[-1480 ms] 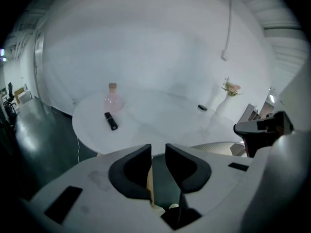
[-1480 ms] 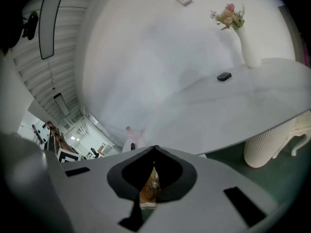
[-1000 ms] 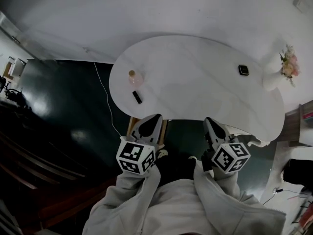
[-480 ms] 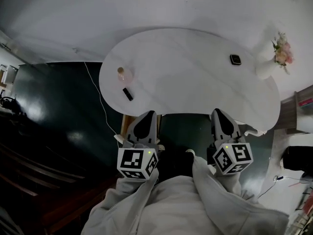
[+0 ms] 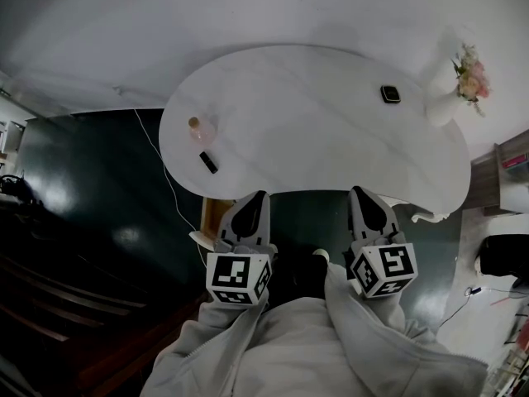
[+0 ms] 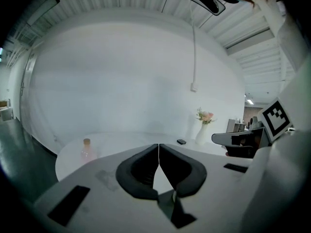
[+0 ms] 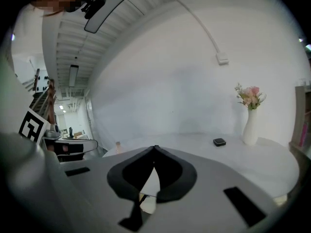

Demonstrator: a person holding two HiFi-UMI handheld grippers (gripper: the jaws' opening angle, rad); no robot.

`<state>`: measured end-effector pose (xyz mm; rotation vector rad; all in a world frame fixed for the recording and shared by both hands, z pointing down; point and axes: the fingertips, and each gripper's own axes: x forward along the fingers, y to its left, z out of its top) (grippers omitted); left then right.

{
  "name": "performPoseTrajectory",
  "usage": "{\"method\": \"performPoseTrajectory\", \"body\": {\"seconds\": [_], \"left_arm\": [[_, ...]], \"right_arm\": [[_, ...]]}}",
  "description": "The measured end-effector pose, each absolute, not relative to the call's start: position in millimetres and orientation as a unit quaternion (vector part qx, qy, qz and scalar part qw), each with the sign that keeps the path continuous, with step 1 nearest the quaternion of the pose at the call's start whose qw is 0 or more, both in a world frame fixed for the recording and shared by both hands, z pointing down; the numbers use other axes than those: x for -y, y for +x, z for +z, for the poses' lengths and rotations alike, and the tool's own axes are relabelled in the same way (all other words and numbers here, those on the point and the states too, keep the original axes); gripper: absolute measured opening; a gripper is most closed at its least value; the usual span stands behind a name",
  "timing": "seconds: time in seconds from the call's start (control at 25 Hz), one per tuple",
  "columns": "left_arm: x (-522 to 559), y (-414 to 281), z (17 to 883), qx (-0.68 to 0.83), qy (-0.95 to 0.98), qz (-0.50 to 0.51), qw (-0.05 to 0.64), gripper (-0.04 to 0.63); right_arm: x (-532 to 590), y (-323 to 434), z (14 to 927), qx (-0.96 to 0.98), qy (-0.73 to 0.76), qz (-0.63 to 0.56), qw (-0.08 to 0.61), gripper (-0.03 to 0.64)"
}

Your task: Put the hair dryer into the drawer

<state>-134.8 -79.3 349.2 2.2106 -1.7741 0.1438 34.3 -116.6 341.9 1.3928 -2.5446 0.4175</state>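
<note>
My left gripper [image 5: 252, 198] and right gripper [image 5: 361, 193] are side by side at the near edge of the white oval table [image 5: 314, 131], both pointing toward it. In the left gripper view the left gripper [image 6: 159, 145] has its jaws together with nothing between them. The right gripper [image 7: 155, 147] likewise shows its tips touching and empty. A wooden-framed thing [image 5: 209, 214], perhaps the drawer, shows under the table's edge just left of the left gripper. I cannot make out a hair dryer; a white curved thing [image 5: 426, 215] hangs by the table's near right edge.
On the table stand a small pink bottle [image 5: 198, 128], a black stick-like object [image 5: 208, 162], a small black square object [image 5: 389, 93] and a white vase of flowers [image 5: 450, 98]. A white cable [image 5: 169, 184] runs down the dark floor at left. Shelving [image 5: 508, 176] stands at right.
The right gripper has rolled, its marker cube turning, and shifted slightly. The left gripper has edged forward toward the table. Both stay shut and empty.
</note>
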Motion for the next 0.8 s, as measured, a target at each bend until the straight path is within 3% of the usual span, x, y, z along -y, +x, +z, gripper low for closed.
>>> {"method": "performPoseTrajectory", "body": {"seconds": [0.8], "left_arm": [[62, -130, 365, 0.605, 0.777, 0.06, 0.164, 0.018]], "right_arm": [[100, 25, 353, 0.87, 0.456, 0.153, 0.11, 0.048]]}}
